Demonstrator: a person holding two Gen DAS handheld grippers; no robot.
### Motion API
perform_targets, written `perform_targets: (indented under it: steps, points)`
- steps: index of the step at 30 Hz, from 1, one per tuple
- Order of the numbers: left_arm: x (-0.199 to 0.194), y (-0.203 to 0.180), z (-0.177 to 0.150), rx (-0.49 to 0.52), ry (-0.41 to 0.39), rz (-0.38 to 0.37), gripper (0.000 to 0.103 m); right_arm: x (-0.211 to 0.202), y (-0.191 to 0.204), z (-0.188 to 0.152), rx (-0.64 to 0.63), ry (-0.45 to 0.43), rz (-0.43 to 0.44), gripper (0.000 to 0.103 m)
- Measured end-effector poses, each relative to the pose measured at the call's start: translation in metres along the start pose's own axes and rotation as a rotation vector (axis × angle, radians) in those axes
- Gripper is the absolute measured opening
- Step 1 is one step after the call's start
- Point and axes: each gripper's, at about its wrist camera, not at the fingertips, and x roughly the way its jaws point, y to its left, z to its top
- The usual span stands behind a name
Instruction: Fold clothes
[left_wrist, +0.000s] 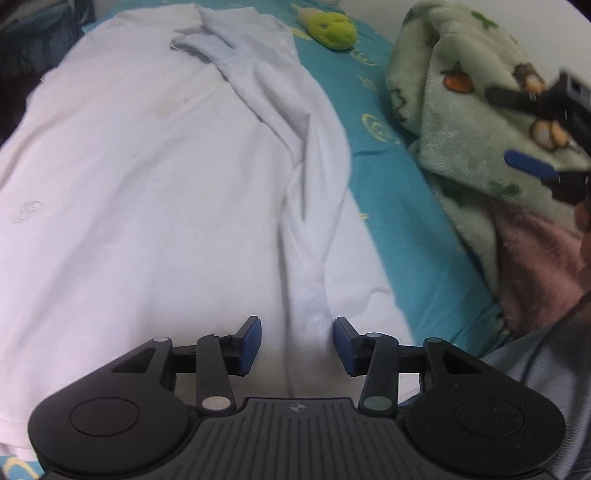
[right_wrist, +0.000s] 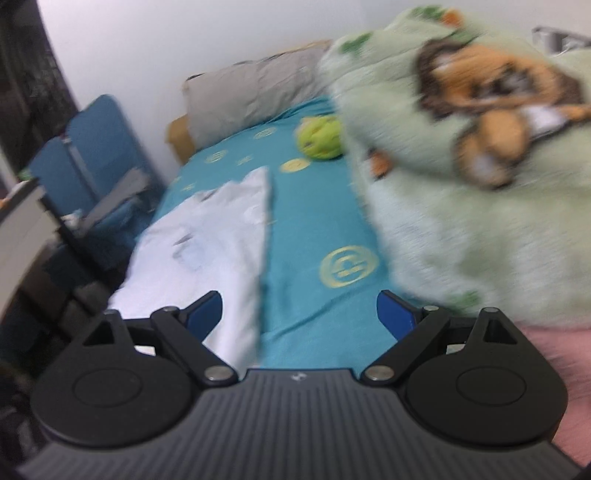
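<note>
A white shirt lies spread on the teal bed sheet, with its right side folded inward into a long ridge. My left gripper is open and empty, its blue pads on either side of that ridge near the shirt's near hem. My right gripper is open and empty, held above the sheet just right of the shirt's edge. The right gripper also shows in the left wrist view at the far right, raised over the blanket.
A pale green fleece blanket with animal prints is bunched along the right, pink fabric under it. A green plush toy lies beyond the shirt. A grey pillow sits at the bed head. Blue folding chairs stand left of the bed.
</note>
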Motion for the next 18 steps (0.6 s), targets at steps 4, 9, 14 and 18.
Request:
perform_targets:
  steps: [4, 9, 14, 18]
  points:
    - [-0.011, 0.008, -0.007, -0.041, -0.006, 0.022, 0.043, 0.036, 0.045, 0.006, -0.075, 0.103, 0.087, 0.077]
    - [-0.028, 0.017, -0.013, -0.084, -0.030, -0.020, 0.035, 0.106, 0.093, 0.009, -0.183, 0.207, 0.152, 0.061]
    - [-0.033, 0.009, -0.015, -0.032, -0.039, -0.076, 0.036, 0.176, 0.099, -0.003, -0.261, 0.279, 0.115, 0.059]
    - [-0.026, 0.005, -0.011, 0.005, -0.021, -0.064, 0.036, 0.202, 0.102, -0.007, -0.338, 0.264, 0.137, 0.059]
